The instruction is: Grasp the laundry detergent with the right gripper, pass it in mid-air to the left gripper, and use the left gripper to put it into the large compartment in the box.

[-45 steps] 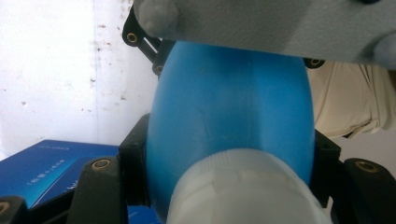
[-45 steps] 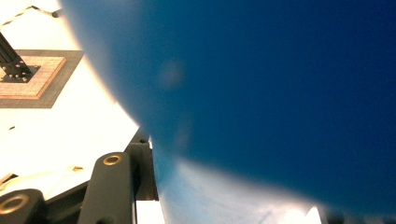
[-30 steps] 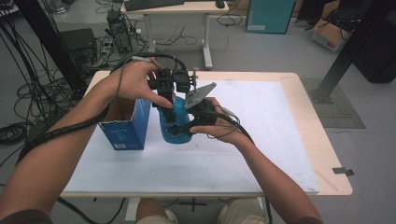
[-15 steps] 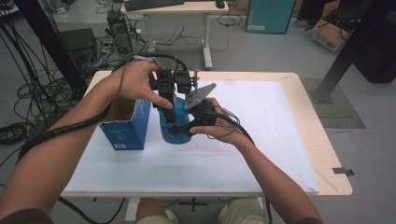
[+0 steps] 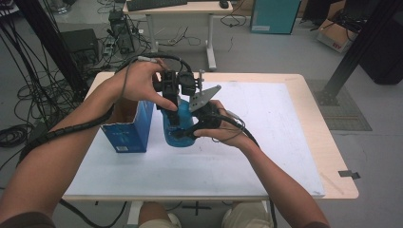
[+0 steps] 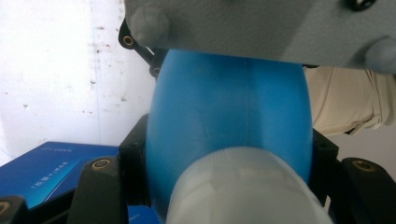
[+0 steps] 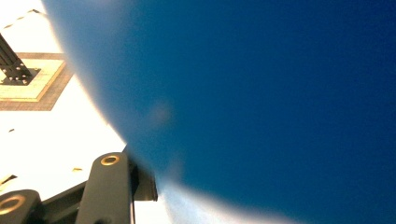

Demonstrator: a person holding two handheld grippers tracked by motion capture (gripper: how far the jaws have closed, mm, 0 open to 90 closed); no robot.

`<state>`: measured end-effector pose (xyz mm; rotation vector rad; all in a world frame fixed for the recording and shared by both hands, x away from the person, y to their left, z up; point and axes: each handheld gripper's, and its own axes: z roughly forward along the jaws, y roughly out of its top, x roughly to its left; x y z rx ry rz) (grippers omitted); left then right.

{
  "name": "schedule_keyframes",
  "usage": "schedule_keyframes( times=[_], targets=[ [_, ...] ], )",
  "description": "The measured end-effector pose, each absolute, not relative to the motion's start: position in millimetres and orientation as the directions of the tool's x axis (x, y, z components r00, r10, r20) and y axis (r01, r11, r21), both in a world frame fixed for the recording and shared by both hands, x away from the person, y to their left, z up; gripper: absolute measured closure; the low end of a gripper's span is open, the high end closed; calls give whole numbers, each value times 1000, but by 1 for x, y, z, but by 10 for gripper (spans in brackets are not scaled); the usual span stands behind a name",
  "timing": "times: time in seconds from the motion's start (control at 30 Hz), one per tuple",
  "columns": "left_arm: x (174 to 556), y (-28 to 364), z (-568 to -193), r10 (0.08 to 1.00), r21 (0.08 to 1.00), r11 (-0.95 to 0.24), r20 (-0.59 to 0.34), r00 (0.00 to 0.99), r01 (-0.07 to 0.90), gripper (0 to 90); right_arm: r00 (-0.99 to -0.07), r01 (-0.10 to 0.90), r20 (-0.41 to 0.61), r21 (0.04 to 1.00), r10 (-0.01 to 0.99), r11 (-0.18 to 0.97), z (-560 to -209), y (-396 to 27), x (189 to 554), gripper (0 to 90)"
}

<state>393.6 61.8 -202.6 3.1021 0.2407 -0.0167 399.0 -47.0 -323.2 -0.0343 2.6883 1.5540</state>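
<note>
Left hand-held gripper [image 5: 175,102] comes down from above, jaws pinching the white cap [image 6: 243,186] end of the blue bottle [image 5: 179,128]. Right hand-held gripper [image 5: 192,124] clamps the bottle's body from the right side, grey plate tilted up. Bottle stands near the middle of the white-covered tabletop [image 5: 266,142]. Just left of it, an open blue box [image 5: 127,126]. Black cable runs along the left forearm.

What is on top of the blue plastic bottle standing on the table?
The blue plastic bottle carries a white cap, seen in the left gripper view. From the high view, the left gripper covers it. Whether the cap is screwed tight cannot be seen.
</note>
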Motion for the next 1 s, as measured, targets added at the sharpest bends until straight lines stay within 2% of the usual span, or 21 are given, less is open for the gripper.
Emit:
schedule_keyframes(
  times=[0.03, 0.1, 0.2, 0.23, 0.33, 1.0],
  targets=[
    [394, 61, -203, 152, 25, -988, -18, 988, 153, 377, -1000, -18, -24, 861, 5, 508, -323, -48, 397, 421],
    [394, 61, -203, 154, 28, -988, -17, 988, 155, 377, -998, -51, -55, 868, -7, 494, -324, -47, 400, 421],
    [394, 60, -203, 149, 23, -988, -17, 989, 150, 377, -999, -50, -54, 869, -5, 493, -325, -48, 400, 420],
    [394, 60, -203, 148, 24, -989, -17, 989, 149, 377, -1000, -18, -24, 863, 6, 506, -324, -49, 398, 419],
    [394, 60, -204, 151, 28, -988, -21, 988, 152, 377, -999, -50, -54, 869, -7, 492, -325, -48, 400, 418],
    [394, 60, -205, 147, 25, -989, -21, 989, 148, 378, -999, -49, -52, 868, -7, 495, -326, -47, 399, 415]
  ],
)
